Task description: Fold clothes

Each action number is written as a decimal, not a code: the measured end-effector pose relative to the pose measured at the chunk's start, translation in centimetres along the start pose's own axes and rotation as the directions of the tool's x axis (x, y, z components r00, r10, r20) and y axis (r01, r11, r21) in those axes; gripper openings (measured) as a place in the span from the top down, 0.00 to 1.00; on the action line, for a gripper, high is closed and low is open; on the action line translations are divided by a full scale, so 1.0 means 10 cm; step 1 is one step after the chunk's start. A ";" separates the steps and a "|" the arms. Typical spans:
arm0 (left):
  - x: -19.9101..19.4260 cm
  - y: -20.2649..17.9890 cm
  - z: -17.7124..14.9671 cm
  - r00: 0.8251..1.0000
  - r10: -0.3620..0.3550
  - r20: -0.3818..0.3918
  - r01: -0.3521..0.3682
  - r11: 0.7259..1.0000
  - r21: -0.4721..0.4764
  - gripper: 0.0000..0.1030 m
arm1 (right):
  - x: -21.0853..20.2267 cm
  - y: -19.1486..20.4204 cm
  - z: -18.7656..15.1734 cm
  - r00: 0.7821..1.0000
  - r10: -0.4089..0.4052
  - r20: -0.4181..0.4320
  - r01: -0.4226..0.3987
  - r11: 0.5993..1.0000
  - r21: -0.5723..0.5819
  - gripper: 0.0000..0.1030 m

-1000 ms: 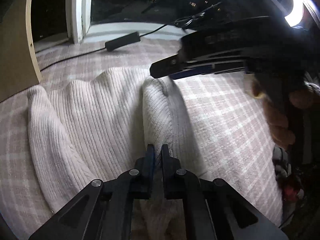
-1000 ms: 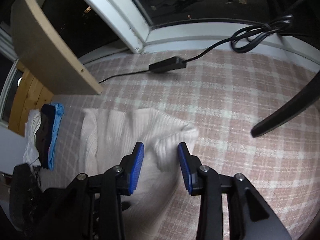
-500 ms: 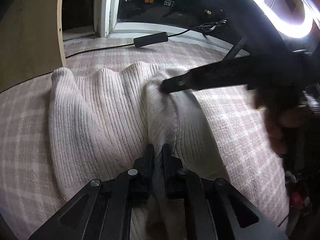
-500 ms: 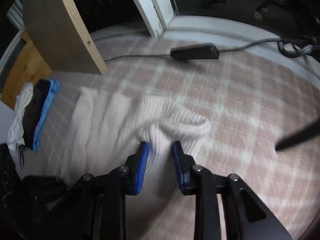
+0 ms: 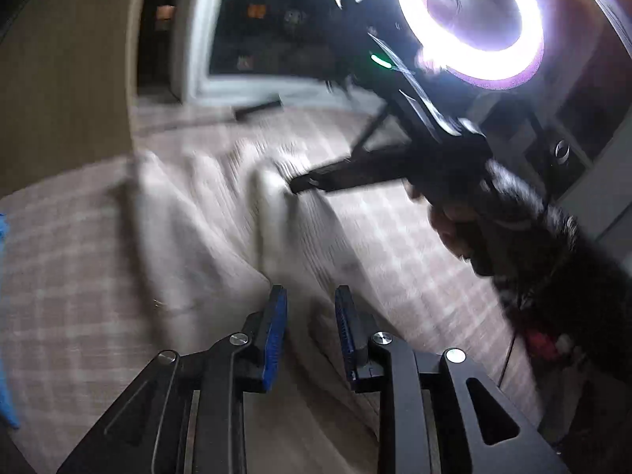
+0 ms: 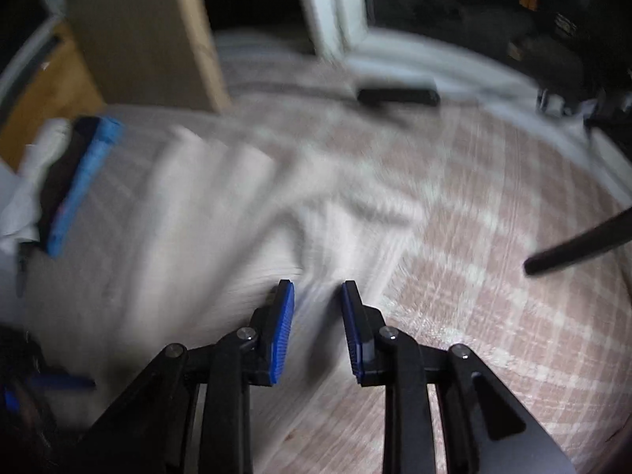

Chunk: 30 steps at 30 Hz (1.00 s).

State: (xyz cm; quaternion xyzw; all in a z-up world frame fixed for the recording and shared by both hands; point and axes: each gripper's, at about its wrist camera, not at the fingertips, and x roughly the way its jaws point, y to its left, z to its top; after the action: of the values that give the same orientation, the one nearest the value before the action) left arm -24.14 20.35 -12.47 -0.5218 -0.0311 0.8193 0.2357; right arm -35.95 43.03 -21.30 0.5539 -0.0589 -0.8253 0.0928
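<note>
Cream ribbed knit, a sweater [image 5: 205, 229], lies spread over the pink-and-white checked cloth of the worktop [image 5: 71, 276] in my left wrist view, with one raised fold running from about twelve o'clock down toward my left claw [image 5: 310, 308]. Its blue-padded jaws are opening; the knit passes under and between them, but the pads do not press on it, so I judge I am letting that end of the fold settle where it belongs. At two o'clock my right claw [image 5: 304, 185] reaches in from my right hand [image 5: 454, 229], its tip at the far end of the same fold, probably to keep the crease straight along its length; from here I cannot tell how its jaws stand. A bright ring lamp [image 5: 470, 19] glares at one o'clock, and a black power brick [image 5: 258, 108] lies at twelve by the window frame.

From the right wrist view, heavily blurred, the right claw [image 6: 318, 300] has its blue pads apart with cream knit showing in the gap. I see no pinch on it. The sweater [image 6: 189, 217] fills ten to twelve o'clock. At nine o'clock a small stack of folded clothes, white, dark and blue [image 6: 71, 181], sits at the worktop's edge, likely the pile for finished pieces. No basket or bin shows in either view, so nothing is contained.
</note>
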 end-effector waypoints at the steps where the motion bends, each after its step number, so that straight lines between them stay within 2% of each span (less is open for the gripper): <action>1: 0.16 -0.02 -0.02 0.999 0.008 -0.041 -0.008 1.000 0.001 0.78 | -0.01 -0.02 0.02 1.000 0.006 -0.001 -0.006 1.000 0.017 0.76; 4: 0.03 0.05 -0.14 1.000 0.003 -0.013 -0.003 0.999 -0.038 0.78 | -0.22 0.01 0.02 0.999 0.037 0.018 -0.037 0.999 0.013 0.76; 6: -0.24 0.10 -0.23 0.998 0.048 0.044 -0.046 0.998 -0.048 0.76 | -0.38 0.11 -0.05 0.996 0.082 0.026 -0.082 0.996 -0.024 0.76; 8: -0.42 0.17 -0.29 0.997 0.052 0.061 -0.047 0.996 -0.070 0.76 | -0.46 0.24 -0.19 0.991 0.134 0.001 -0.134 0.989 -0.055 0.76; 11: -0.40 0.19 -0.31 0.998 0.045 0.051 -0.042 0.997 -0.062 0.68 | -0.46 0.39 -0.38 0.985 0.170 -0.034 -0.172 0.980 -0.095 0.76; 15: -0.14 0.07 -0.31 0.995 0.100 -0.009 -0.101 0.995 -0.005 0.67 | -0.35 0.60 -0.53 0.982 0.176 -0.071 -0.185 0.974 -0.135 0.76; 17: -0.01 0.06 -0.32 0.991 0.132 -0.029 -0.132 0.991 0.017 0.72 | -0.30 0.68 -0.58 0.980 0.180 -0.083 -0.191 0.971 -0.144 0.76; 19: 0.04 0.11 -0.34 0.989 0.150 -0.018 -0.150 0.988 0.024 0.88 | -0.34 0.71 -0.62 0.977 0.199 -0.077 -0.209 0.968 -0.138 0.76; 20: 0.00 0.20 -0.34 0.992 0.126 -0.012 -0.126 0.992 -0.029 0.91 | -0.34 0.72 -0.63 0.975 0.207 -0.075 -0.216 0.967 -0.135 0.76; 24: -0.17 0.30 -0.40 0.998 0.052 0.030 -0.049 0.995 -0.083 0.91 | -0.12 0.75 -0.65 0.972 0.212 -0.105 -0.225 0.966 -0.125 0.76; 25: -0.21 0.32 -0.41 0.999 0.034 0.041 -0.030 0.995 -0.094 0.90 | -0.09 0.76 -0.67 0.971 0.217 -0.104 -0.229 0.965 -0.129 0.76; 26: -0.17 0.28 -0.42 0.999 0.028 0.016 -0.027 0.997 -0.073 0.87 | -0.06 0.77 -0.67 0.969 0.221 -0.108 -0.234 0.963 -0.132 0.76; 27: -0.10 0.23 -0.43 0.999 0.041 -0.013 -0.042 0.998 -0.053 0.79 | -0.07 0.77 -0.64 0.966 0.223 -0.129 -0.239 0.962 -0.134 0.76; 28: -0.07 0.18 -0.43 0.998 0.051 -0.035 -0.053 0.998 -0.038 0.76 | -0.12 0.75 -0.59 0.962 0.236 -0.138 -0.253 0.959 -0.129 0.76; 30: -0.12 0.05 -0.44 0.997 0.079 -0.016 -0.079 0.997 -0.022 0.70 | -0.25 0.68 -0.42 0.958 0.267 -0.107 -0.278 0.954 -0.110 0.75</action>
State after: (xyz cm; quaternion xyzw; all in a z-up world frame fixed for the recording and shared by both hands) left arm -20.08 18.54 -13.63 -0.5316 -0.0180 0.8235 0.1973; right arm -30.53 36.93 -19.29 0.5707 -0.0793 -0.7805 0.2427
